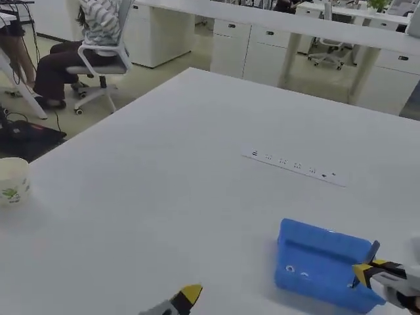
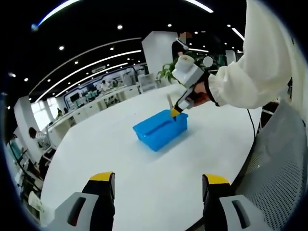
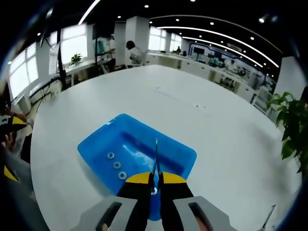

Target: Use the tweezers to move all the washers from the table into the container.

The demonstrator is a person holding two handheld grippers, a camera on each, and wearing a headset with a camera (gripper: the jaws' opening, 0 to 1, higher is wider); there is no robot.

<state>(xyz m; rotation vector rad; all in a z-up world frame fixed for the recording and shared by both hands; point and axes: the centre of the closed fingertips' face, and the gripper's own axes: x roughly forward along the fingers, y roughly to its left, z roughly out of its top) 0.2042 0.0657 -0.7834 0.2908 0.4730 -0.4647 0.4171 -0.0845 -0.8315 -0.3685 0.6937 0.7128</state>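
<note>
The blue container [image 1: 325, 262] sits at the near right of the white table [image 1: 164, 197]. Three washers [image 3: 117, 165] lie in a row on its floor, and two of them [image 1: 290, 268] show in the head view. My right gripper [image 3: 155, 179] is shut on the tweezers [image 3: 156, 151], whose tips point down over the container [image 3: 137, 149]. I cannot tell whether the tips hold anything. The right gripper [image 1: 364, 269] hangs at the container's right end. My left gripper [image 2: 159, 192] stands open over bare table, well short of the container [image 2: 161, 130].
A paper cup [image 1: 13, 180] stands at the table's left edge. A flush socket strip [image 1: 292, 165] lies beyond the container. A person sits on an office chair [image 1: 98, 62] at the far left. A thin metal tool [image 3: 267, 219] lies on the table to the right.
</note>
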